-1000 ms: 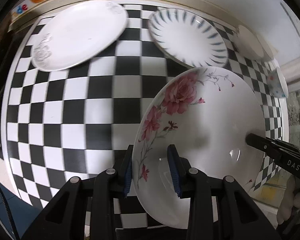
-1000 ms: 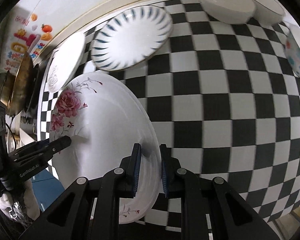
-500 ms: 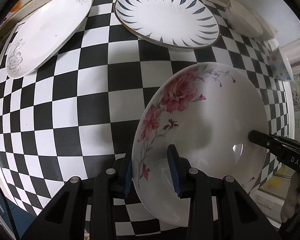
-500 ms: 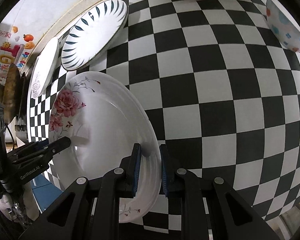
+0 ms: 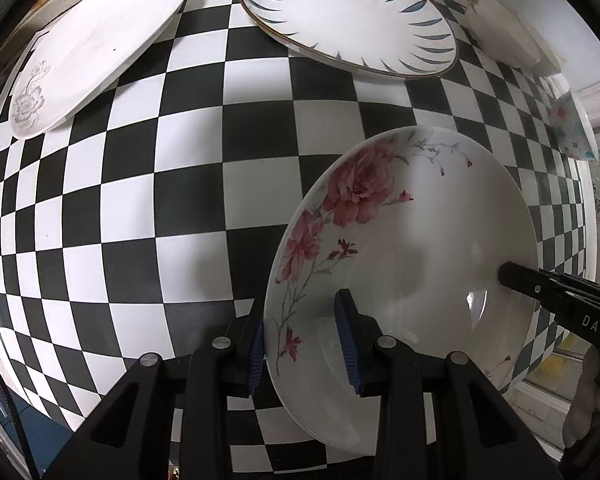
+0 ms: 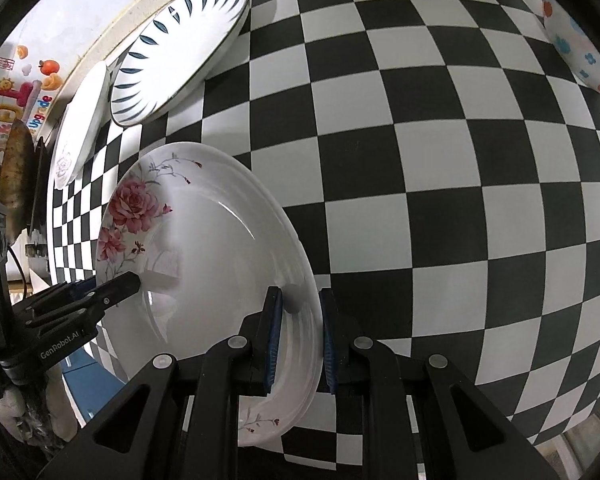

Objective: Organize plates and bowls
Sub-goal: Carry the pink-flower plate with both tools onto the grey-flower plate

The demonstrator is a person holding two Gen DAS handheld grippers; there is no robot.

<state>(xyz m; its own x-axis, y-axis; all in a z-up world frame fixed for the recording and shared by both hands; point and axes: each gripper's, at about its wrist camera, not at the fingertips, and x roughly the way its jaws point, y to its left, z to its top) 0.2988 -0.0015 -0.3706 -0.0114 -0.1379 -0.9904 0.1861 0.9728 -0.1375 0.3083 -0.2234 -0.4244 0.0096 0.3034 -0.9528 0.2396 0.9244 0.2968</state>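
Note:
A white plate with pink roses (image 5: 420, 240) hangs low over the checkered table, gripped at two opposite rims. My left gripper (image 5: 302, 324) is shut on its near rim, one blue pad under it and one inside. My right gripper (image 6: 300, 316) is shut on the opposite rim of the same rose plate (image 6: 204, 248). At the back lie a blue-leaf plate (image 5: 352, 20) and a white plate with a grey flower (image 5: 100, 44). Each view shows a black finger of the other gripper reaching over the plate's far edge.
Two white bowls (image 5: 504, 36) stand at the back right and a dotted bowl (image 5: 572, 128) at the right edge. The checkered cloth (image 5: 140, 200) spreads left of the held plate. In the right wrist view, a wall with stickers (image 6: 24, 80) and dark cookware (image 6: 18, 168) border the left end.
Both grippers have sunk toward the table with the rose plate still gripped. The plates at the back have slid toward the top of both views.

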